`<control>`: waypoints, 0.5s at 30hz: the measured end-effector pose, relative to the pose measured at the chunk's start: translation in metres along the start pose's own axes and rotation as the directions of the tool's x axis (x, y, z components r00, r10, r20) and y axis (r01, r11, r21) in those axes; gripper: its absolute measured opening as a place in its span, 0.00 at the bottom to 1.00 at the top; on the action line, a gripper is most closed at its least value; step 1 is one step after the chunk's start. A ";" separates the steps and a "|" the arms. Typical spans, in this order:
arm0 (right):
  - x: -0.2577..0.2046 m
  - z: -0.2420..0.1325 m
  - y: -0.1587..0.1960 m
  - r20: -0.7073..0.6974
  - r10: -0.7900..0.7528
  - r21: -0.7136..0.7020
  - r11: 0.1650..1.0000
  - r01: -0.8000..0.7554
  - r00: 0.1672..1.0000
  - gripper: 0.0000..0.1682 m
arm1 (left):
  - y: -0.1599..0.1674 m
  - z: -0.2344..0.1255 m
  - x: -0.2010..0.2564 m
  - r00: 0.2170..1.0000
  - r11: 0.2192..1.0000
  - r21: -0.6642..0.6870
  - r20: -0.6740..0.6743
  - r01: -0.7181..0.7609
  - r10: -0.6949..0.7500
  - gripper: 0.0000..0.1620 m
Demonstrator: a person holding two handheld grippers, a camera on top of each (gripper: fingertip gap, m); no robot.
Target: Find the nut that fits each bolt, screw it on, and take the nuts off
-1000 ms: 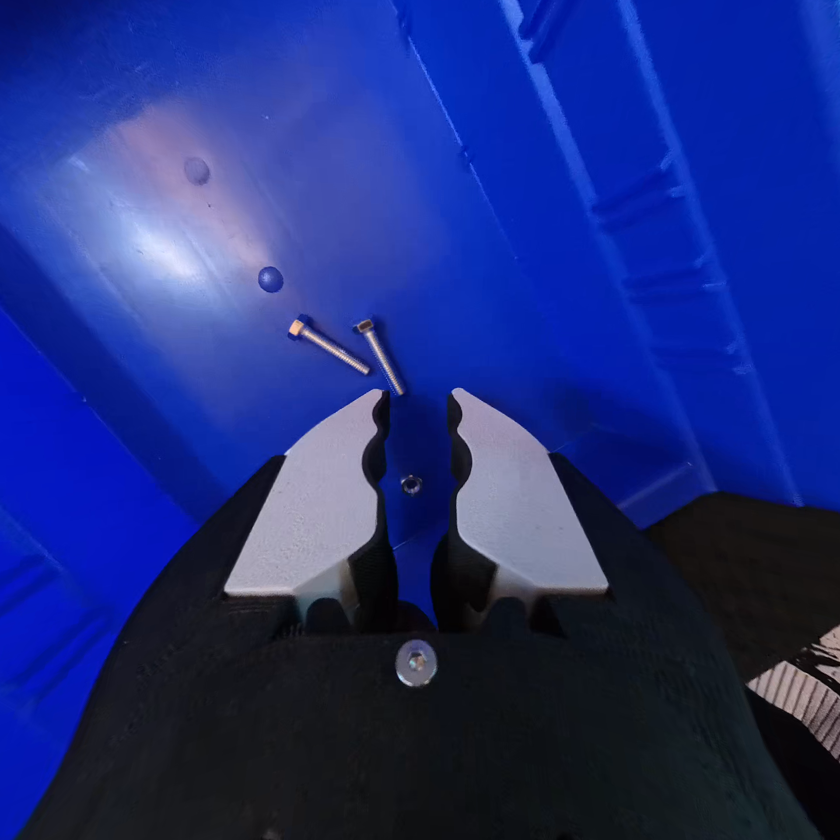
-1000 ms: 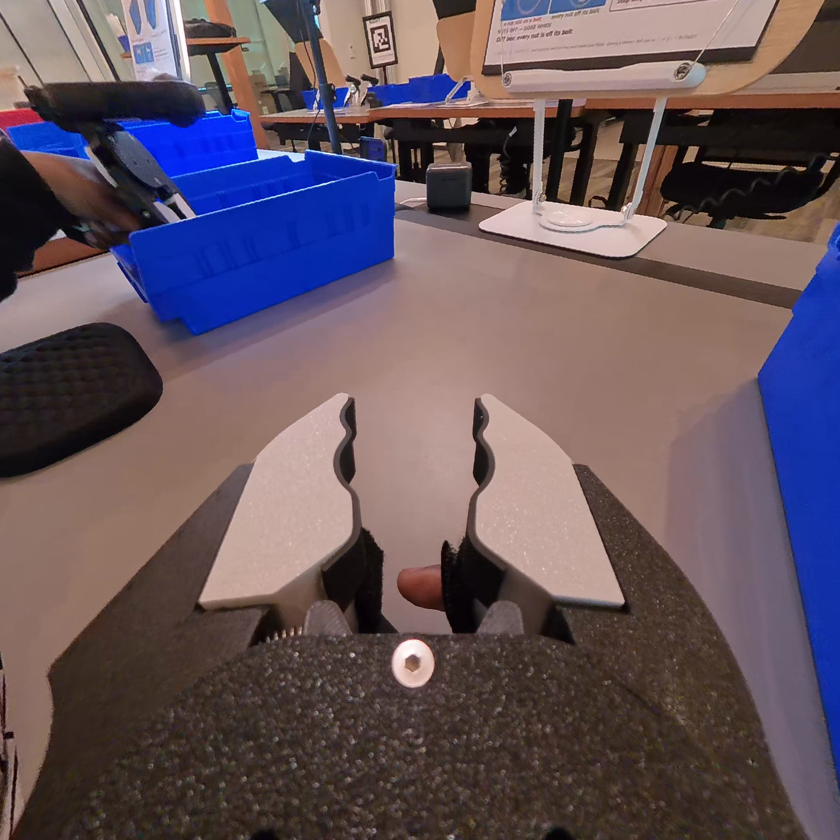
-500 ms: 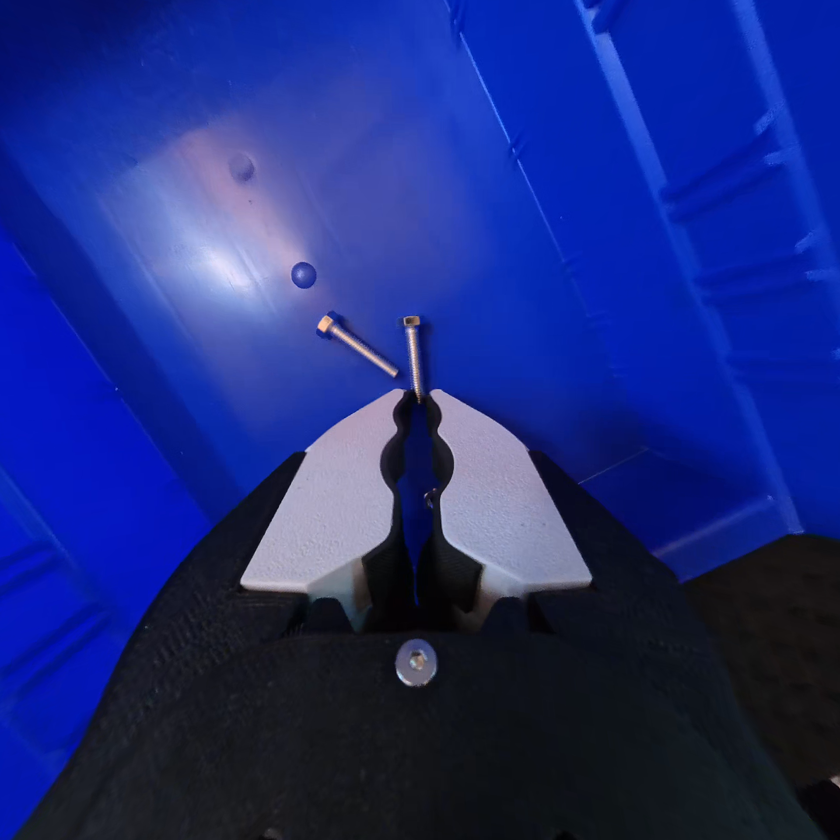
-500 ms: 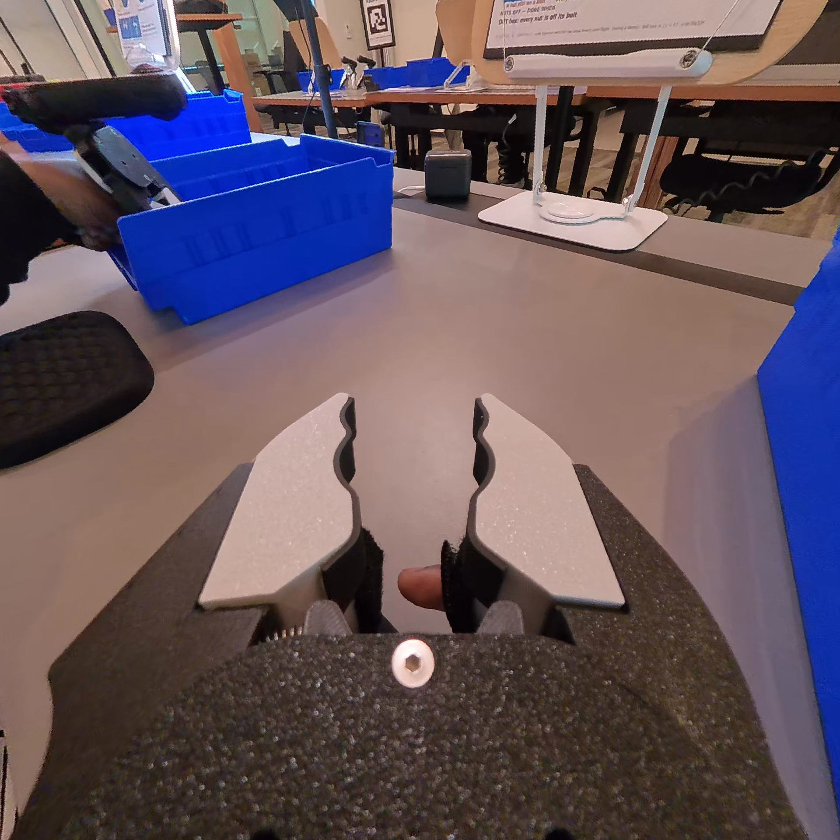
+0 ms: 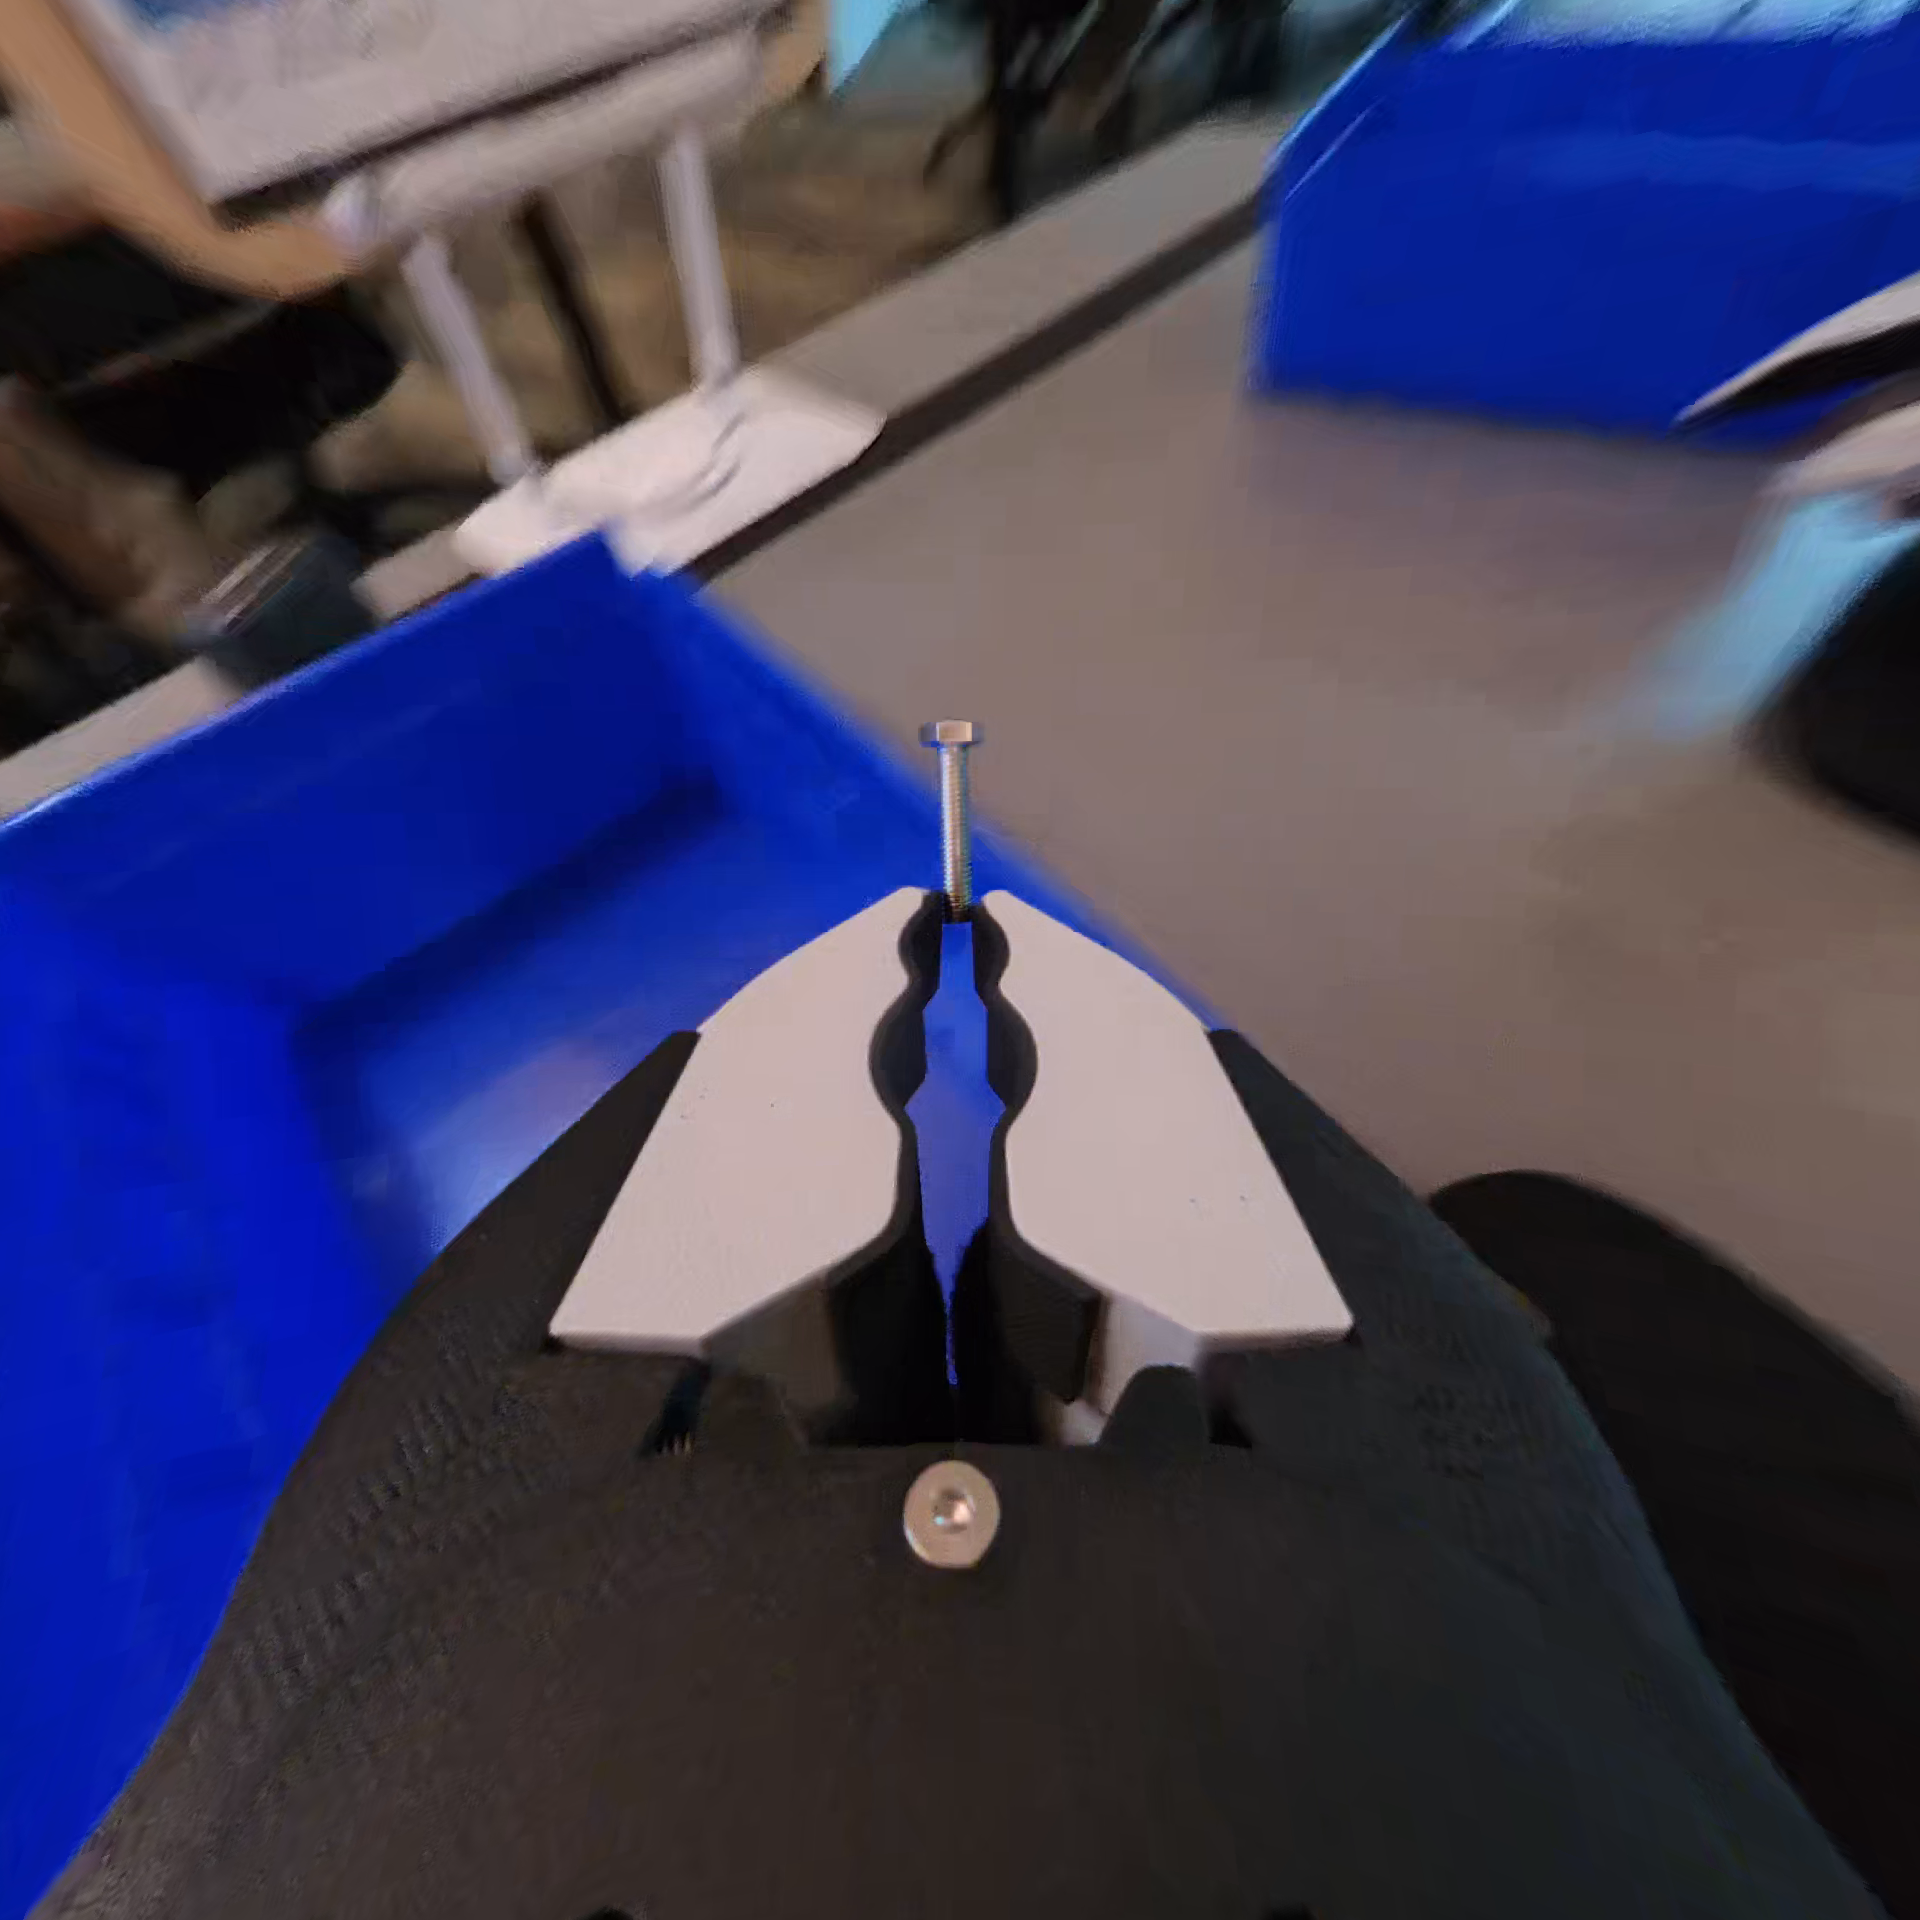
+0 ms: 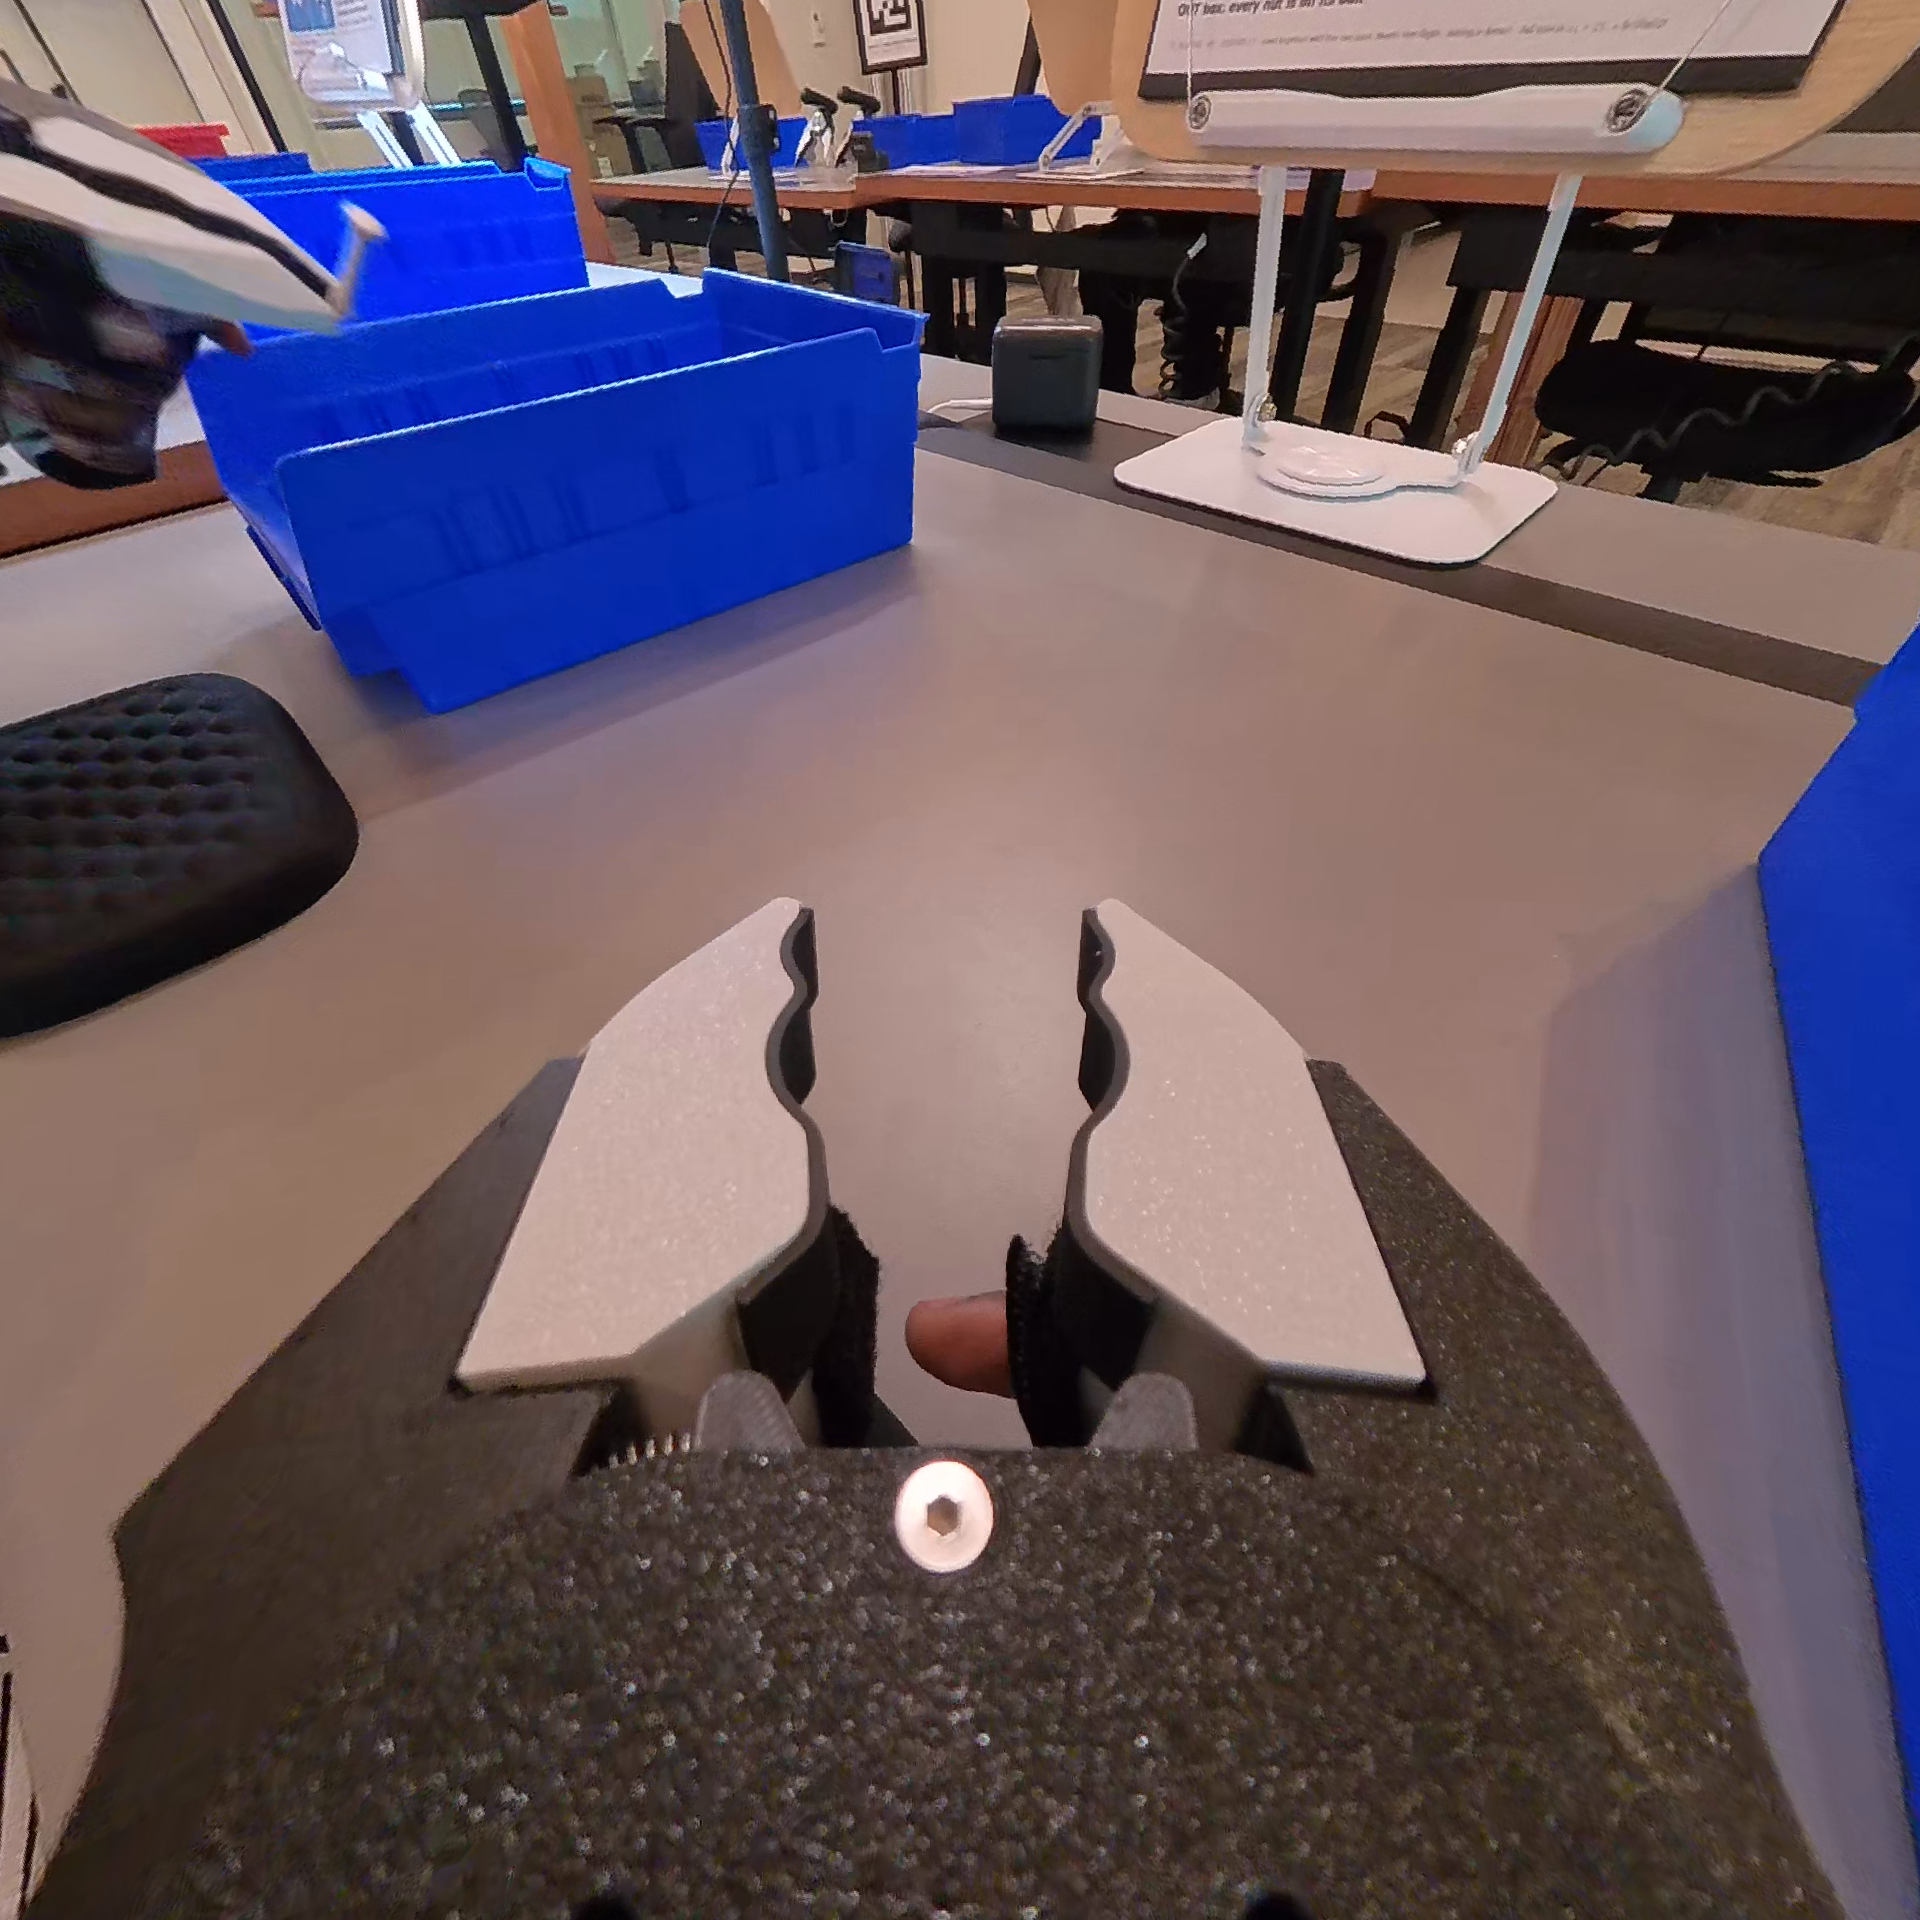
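My left gripper is shut on the threaded end of a small silver hex-head bolt. The bolt sticks out forward from the fingertips, above the rim of a blue bin. The left wrist view is motion-blurred. In the right wrist view the left gripper shows at the top left, raised above the blue bin, with the bolt at its tip. My right gripper is open and empty, low over the grey table. No nut shows in the current frames.
A black textured pad lies on the table at left. A second blue bin stands close at the right gripper's right side. A white stand base with a sign board and a small dark box sit at the table's far edge. One gripper's finger ends stand about 30 centimetres off the other's.
My left gripper closed on one bolt inside the blue bin and lifted it out, swinging up and over the bin's rim. The other bolt and the nut stayed in the bin. My right gripper has barely moved.
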State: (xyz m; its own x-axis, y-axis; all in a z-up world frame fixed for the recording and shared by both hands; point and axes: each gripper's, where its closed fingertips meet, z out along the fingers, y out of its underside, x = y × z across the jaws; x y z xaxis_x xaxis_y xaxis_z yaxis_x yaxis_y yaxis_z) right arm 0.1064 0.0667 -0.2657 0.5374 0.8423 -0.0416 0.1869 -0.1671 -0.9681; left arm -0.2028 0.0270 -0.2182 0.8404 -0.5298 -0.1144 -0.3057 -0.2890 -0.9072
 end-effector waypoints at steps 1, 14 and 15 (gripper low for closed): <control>-0.001 0.000 0.000 0.003 -0.001 -0.001 1.000 0.001 1.000 0.29 | -0.014 -0.004 0.022 0.994 0.997 0.079 -0.108 0.018 -0.009 0.04; -0.076 -0.009 0.001 0.373 -0.280 0.101 0.960 0.261 0.885 0.21 | 0.022 0.030 0.214 0.709 1.000 -0.028 -0.705 -0.003 -0.018 0.04; -0.088 -0.012 0.002 0.422 -0.313 0.126 0.950 0.287 0.851 0.20 | 0.028 0.033 0.219 0.702 0.998 -0.049 -0.712 -0.025 -0.017 0.04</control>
State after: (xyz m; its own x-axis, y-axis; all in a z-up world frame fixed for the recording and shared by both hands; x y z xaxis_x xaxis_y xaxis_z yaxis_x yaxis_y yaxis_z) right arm 0.0688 -0.0141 -0.2605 0.0523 0.9852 0.1634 0.2281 0.1475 -0.9624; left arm -0.0121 -0.0705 -0.2820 0.2763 -0.9347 0.2235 -0.3483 -0.3141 -0.8832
